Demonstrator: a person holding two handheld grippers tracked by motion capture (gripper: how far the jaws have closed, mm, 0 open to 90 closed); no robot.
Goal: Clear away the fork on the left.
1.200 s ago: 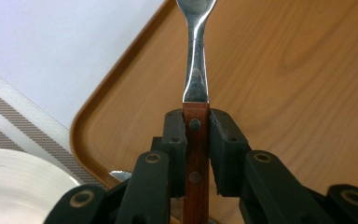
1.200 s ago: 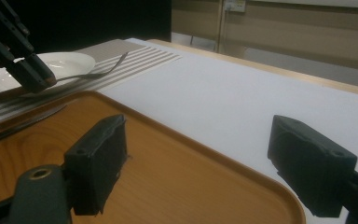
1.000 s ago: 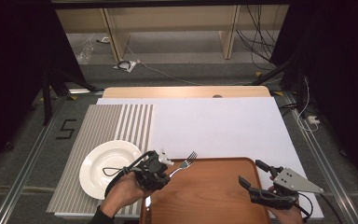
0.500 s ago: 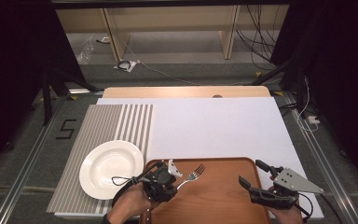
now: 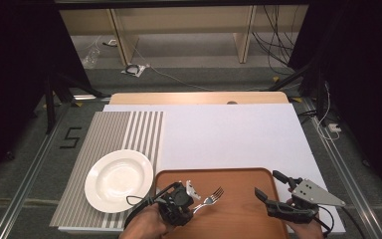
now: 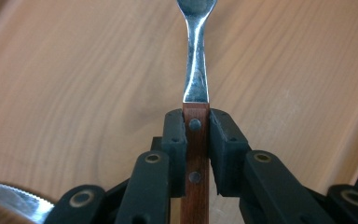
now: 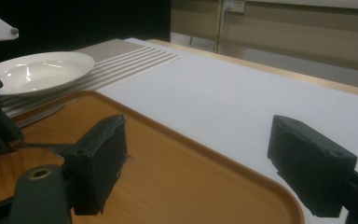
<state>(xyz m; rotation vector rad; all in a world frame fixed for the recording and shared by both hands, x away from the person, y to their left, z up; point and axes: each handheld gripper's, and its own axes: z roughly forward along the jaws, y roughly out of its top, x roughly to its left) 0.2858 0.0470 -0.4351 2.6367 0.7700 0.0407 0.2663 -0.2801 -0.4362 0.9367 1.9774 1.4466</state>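
1. High view: left hand-held gripper (image 5: 191, 204) is clamped on the wooden handle of a steel fork (image 5: 210, 199) – tines over the brown wooden tray (image 5: 238, 219).
2. Right hand-held gripper (image 5: 268, 191) hovers at the tray's right edge – jaws apart, nothing between them.
3. Round white plate (image 5: 119, 179) sits on the striped grey placemat (image 5: 114, 129).
4. White counter (image 5: 229, 134) lies beyond.

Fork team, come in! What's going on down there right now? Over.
Left hand-held gripper shut on fork by its wooden handle, over the tray. Right hand-held gripper open, holding nothing. Knife tip nearby, nothing blocking.
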